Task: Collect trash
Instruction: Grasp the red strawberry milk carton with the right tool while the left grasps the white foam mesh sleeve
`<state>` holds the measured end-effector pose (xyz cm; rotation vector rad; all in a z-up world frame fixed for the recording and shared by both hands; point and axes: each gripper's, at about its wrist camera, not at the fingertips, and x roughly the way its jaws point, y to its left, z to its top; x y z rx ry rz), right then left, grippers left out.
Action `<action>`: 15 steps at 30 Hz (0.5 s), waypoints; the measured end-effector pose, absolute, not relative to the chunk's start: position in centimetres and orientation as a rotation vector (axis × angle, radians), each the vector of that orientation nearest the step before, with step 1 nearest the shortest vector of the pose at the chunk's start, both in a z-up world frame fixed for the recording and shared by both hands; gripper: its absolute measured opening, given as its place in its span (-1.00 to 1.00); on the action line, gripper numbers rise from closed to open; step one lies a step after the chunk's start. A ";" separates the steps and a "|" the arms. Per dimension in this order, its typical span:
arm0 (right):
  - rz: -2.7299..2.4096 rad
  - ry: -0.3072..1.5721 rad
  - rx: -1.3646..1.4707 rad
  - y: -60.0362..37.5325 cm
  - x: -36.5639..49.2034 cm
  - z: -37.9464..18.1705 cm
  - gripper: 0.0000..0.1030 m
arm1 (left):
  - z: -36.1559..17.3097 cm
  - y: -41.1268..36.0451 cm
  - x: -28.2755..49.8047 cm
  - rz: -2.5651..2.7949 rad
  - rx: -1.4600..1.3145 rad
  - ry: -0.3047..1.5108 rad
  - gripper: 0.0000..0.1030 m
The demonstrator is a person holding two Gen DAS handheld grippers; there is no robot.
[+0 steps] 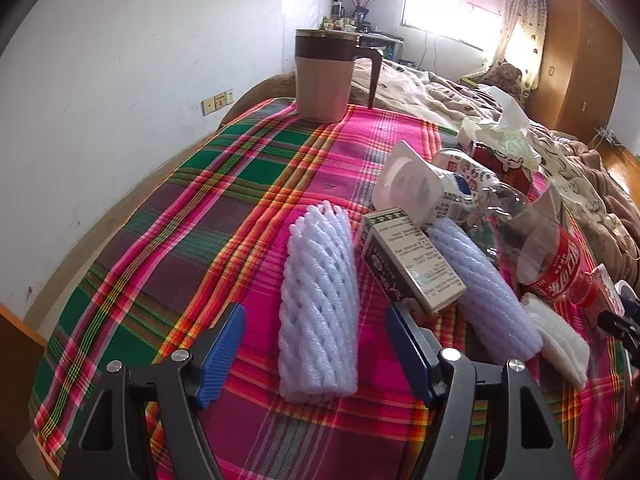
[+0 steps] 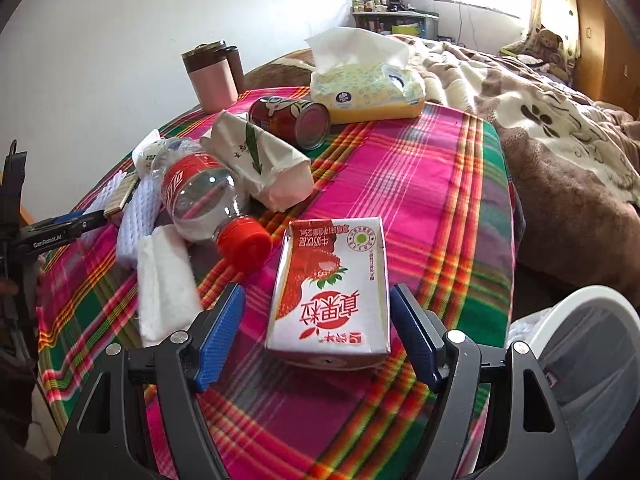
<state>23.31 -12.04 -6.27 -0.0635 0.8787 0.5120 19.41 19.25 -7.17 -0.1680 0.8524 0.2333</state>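
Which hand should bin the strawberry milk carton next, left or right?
Right, probably. The right gripper is open with the milk carton between its fingers and the white bin beside it. The left gripper straddles a foam net sleeve.

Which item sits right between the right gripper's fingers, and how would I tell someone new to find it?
Start at the plaid tablecloth and go to its near edge, beside the white bin. Lying flat between the open right gripper fingers is the strawberry milk carton. It is the only white box with red strawberry artwork; the red-capped bottle beside it is clear and round.
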 end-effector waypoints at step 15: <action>0.354 0.891 -0.089 -11.7 23.7 -6.9 0.46 | -8.0 19.9 21.5 0.212 -0.188 0.886 0.30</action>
